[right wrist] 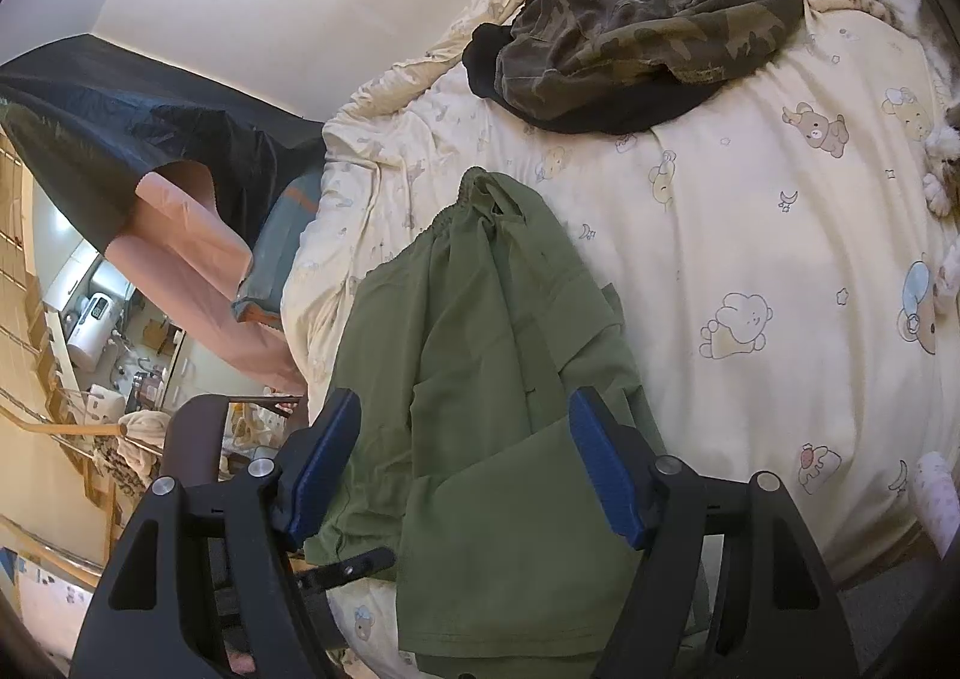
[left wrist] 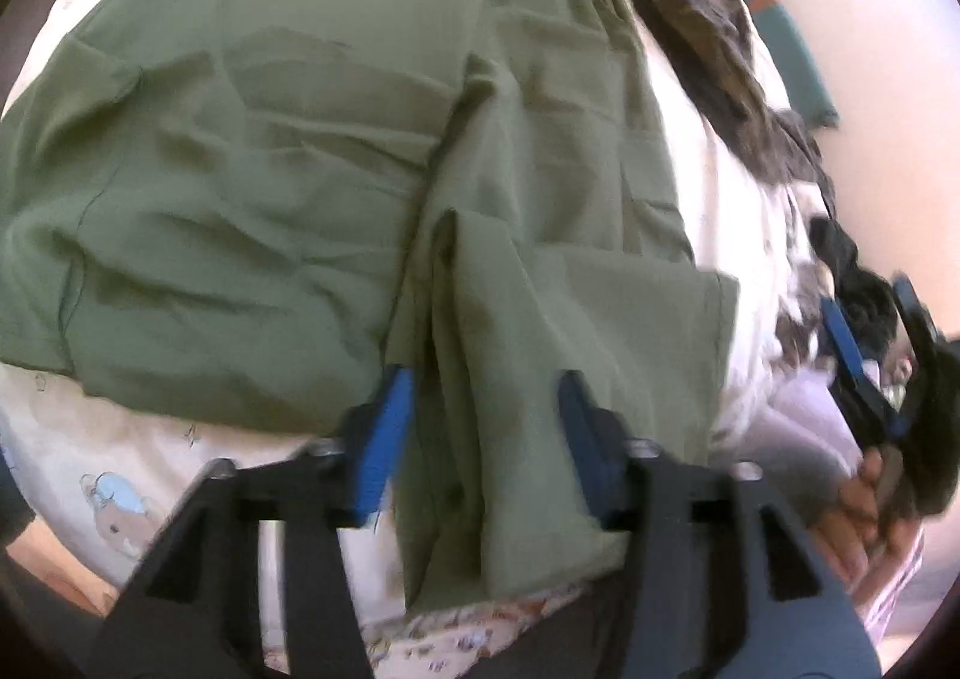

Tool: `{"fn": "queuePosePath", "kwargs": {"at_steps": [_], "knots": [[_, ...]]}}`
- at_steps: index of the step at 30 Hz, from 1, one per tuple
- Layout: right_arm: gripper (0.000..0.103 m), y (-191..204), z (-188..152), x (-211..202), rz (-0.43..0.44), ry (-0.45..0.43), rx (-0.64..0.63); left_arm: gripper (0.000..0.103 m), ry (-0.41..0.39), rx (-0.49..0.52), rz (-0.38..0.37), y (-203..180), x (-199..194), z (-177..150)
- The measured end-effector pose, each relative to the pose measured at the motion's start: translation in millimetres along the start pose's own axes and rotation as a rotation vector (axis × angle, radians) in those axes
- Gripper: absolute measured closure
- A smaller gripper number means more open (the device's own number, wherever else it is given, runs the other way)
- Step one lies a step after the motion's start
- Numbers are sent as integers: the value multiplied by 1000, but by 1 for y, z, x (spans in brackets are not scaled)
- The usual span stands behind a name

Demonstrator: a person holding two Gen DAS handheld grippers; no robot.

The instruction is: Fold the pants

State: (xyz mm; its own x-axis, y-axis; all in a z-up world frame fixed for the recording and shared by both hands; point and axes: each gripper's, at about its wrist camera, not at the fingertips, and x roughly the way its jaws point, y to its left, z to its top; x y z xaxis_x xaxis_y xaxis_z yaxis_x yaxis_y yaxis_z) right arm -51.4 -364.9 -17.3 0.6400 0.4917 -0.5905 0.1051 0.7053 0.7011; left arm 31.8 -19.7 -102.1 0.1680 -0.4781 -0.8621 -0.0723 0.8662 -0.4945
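The green pants (right wrist: 480, 409) lie on the bed (right wrist: 750, 259), near its front edge, waistband (right wrist: 474, 199) pointing away and legs running back toward the holder. They are partly doubled: one layer lies over the other with an uneven fold line down the middle.

Left gripper (left wrist: 486, 421): spread, pads on either side of a raised fold of leg fabric, not pressing it. Right gripper (right wrist: 465, 457): spread wide above the lower legs, nothing pinched.

Handling, as judged: thin woven cloth, light, limp, no stiffness of its own. It will sag and drag where unsupported and will crease readily, as the wrinkles show. Not fragile; unlikely to slip from rubbered pads. Best holds are the gathered elastic waistband and the hemmed leg ends, where the cloth is thickest; a pinch mid-panel is likely to lift only the top layer.

Surface: a soft cream duvet printed with cartoon bears, rumpled at the far side. It gives under pressure, so a deep pinch may catch bedding too.

Room: a camouflage garment (right wrist: 648, 30) over a dark one lies further up the bed, well apart from the pants. White wall behind; a cluttered kitchen area shows beyond the bedside.
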Motion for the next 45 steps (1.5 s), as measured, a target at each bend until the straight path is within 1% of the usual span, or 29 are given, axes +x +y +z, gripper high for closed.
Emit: {"fn": "queuePosePath", "kwargs": {"at_steps": [1, 3, 4, 5, 7, 8, 11, 12, 13, 14, 20, 25, 29, 30, 31, 33, 34, 36, 37, 38, 39, 40, 41, 42, 43, 45], "knots": [[29, 0, -1, 0, -2, 0, -1, 54, -17, 14, 5, -3, 3, 3], [29, 0, -2, 0, -3, -1, 0, 55, -31, 69, 37, -12, 7, 6], [29, 0, -2, 0, -7, -2, -1, 56, -35, 81, 45, -15, 8, 7], [29, 0, -1, 1, -10, -1, -2, 56, -29, 87, 47, -18, 11, 8], [29, -1, -1, 2, -14, 3, 1, 66, 5, 88, 37, -22, 19, 10], [29, -1, 0, 2, -14, 3, 1, 66, 19, 91, 42, -25, 22, 10], [29, -1, 0, 2, -8, -2, 0, 66, 21, 120, 52, -34, 24, 10], [29, -1, 1, 1, -6, -2, 2, 81, 20, 139, 59, -37, 24, 9], [29, -2, 1, 2, -5, -1, 3, 103, 20, 158, 70, -40, 23, 9], [29, -3, 1, 2, -3, 1, 6, 101, 18, 170, 82, -42, 22, 10], [29, -3, 2, 3, 1, 6, 9, 101, -39, 129, 29, -37, 4, 20], [29, -4, 4, 6, 3, 10, 9, 101, -60, 94, 17, -34, -1, 40], [29, -4, 4, 6, 4, 12, 11, 101, -76, 103, 54, -38, 4, 57], [29, -4, 5, 6, -7, 15, 5, 101, -79, 99, 63, -38, 5, 61], [29, -5, 5, 6, -37, 18, -4, 101, -75, 93, 68, -37, 6, 63], [29, -12, 6, 9, -142, 50, -9, 101, -73, 80, 62, -34, 5, 65], [29, -20, 6, 11, -176, 85, 10, 101, -74, 86, 61, -33, 4, 66], [29, -35, 3, 21, -236, 185, 40, 101, -86, 96, 66, -32, 3, 69], [29, -42, 0, 27, -273, 243, 61, 101, -86, 85, 63, -29, 3, 70], [31, -46, -3, 32, -279, 283, 74, 101, -77, 65, 54, -24, 4, 71], [40, -46, -6, 37, -253, 327, 76, 101, -67, 49, 44, -21, 6, 72], [45, -44, -9, 41, -255, 352, 71, 101, -60, 43, 40, -20, 7, 72], [45, -41, -12, 45, -259, 371, 63, 101, -58, 43, 41, -20, 8, 71], [51, -36, -18, 51, -250, 400, 43, 101, -56, 46, 41, -19, 9, 71], [56, -31, -22, 57, -259, 427, 18, 101, -56, 47, 41, -20, 9, 71], [56, -26, -32, 68, -299, 473, -8, 101, -53, 45, 40, -19, 10, 71]]}}
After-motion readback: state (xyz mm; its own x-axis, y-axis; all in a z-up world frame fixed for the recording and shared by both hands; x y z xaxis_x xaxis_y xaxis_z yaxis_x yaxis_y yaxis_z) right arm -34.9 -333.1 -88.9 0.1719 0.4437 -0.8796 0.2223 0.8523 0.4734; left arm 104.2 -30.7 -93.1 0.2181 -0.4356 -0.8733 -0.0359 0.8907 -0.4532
